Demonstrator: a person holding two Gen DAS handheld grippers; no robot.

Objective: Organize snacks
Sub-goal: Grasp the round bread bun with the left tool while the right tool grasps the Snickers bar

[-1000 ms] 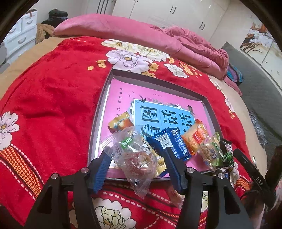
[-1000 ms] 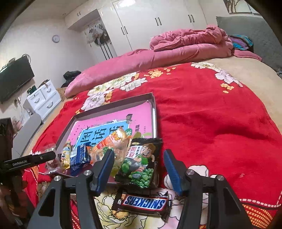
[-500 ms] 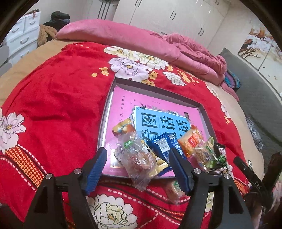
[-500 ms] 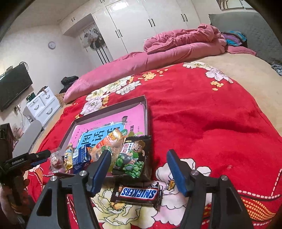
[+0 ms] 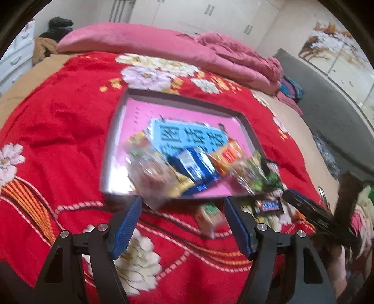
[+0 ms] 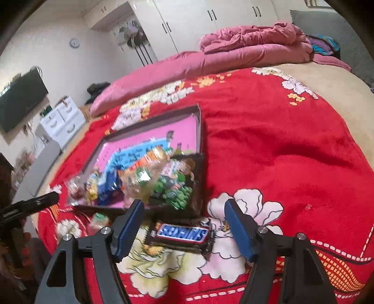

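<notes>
A grey tray (image 5: 116,131) with a pink base lies on the red floral bedspread (image 5: 58,121). Several snack packets are heaped at its near edge: a clear bag (image 5: 152,177), a blue packet (image 5: 194,166) and an orange packet (image 5: 226,154). A green pea bag (image 6: 180,180) lies at the tray's right corner. A Snickers bar (image 6: 182,233) lies on the bedspread between my right gripper's open fingers. A small packet (image 5: 209,216) lies on the bedspread just ahead of my left gripper (image 5: 183,224), which is open and empty. My right gripper (image 6: 182,229) is open, above the bar.
Pink quilts (image 5: 163,49) are piled at the far side of the bed. White wardrobes (image 6: 210,21) line the wall. A white dresser (image 6: 60,121) and a TV (image 6: 21,98) stand to the left. The other gripper shows at the edge of each view.
Both grippers have drawn back toward me from the tray. The clear bag stays in the tray, out of the left fingers. The Snickers bar now sits between the right fingers.
</notes>
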